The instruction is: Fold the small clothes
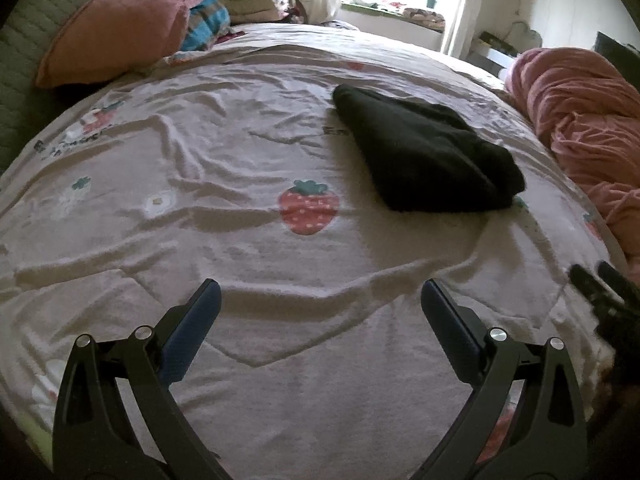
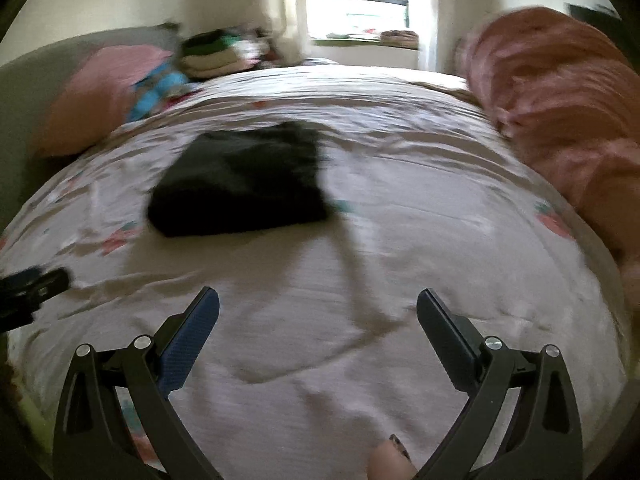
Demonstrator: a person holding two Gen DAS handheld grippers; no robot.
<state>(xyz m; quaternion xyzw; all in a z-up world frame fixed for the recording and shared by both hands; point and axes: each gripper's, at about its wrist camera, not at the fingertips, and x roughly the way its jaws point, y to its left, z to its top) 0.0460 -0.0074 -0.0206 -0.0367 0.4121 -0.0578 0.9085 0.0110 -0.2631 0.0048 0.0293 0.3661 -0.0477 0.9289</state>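
Left wrist view: left gripper wide open, holding nothing, low over the bed sheet. Folded black garment flat on the sheet, well ahead and a bit to the right, beside a strawberry print. Pink pillow far left, pink blanket far right.

Right wrist view, blurry: right gripper wide open too, empty. Same black garment ahead, to the left.

the left gripper hangs with its two fingers spread wide, nothing between them. the right gripper is spread just as wide and grips nothing; it sits level with the left one, just off to its right side. a fingertip shows at the bottom edge of the right wrist view.
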